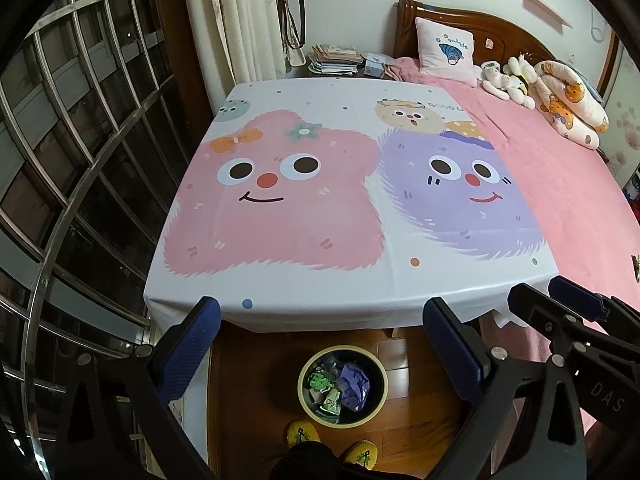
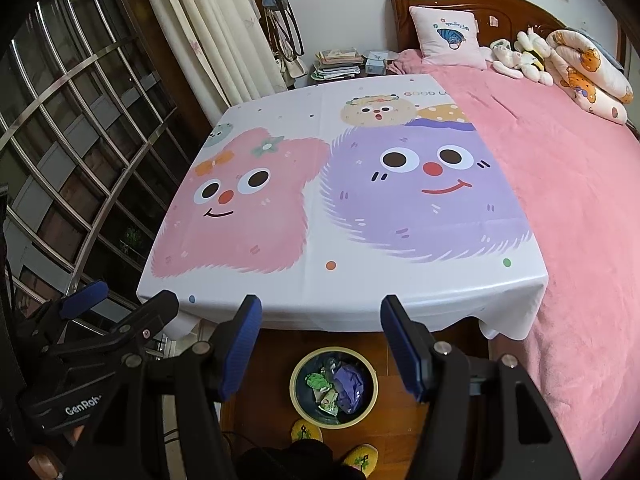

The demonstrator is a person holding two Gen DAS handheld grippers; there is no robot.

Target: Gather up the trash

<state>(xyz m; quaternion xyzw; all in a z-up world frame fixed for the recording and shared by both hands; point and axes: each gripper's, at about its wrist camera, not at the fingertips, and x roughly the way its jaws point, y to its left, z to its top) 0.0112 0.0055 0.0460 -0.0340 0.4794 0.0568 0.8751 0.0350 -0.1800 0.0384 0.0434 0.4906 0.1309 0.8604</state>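
A round trash bin (image 1: 306, 363) (image 2: 292, 386) stands on the wooden floor just in front of the table. Inside it lie a crumpled purple bag (image 1: 354, 383) (image 2: 349, 385) and green wrappers (image 1: 318, 380) (image 2: 316, 380). My left gripper (image 1: 322, 311) hangs above the bin at the table's near edge, open, nothing between its blue pads. My right gripper (image 2: 321, 306) is beside it, also open and holding nothing. Each gripper shows in the other's view: the right one (image 1: 560, 300) and the left one (image 2: 124, 298). No loose trash shows on the cartoon tablecloth (image 1: 320, 216) (image 2: 320, 224).
A bed with a pink blanket (image 1: 568, 184) (image 2: 560, 184) adjoins the table on the right, with pillows and plush toys at its head. A barred window (image 1: 80, 160) and a curtain (image 1: 236, 20) are on the left. A person's yellow slippers (image 1: 303, 434) (image 2: 306, 431) stand by the bin.
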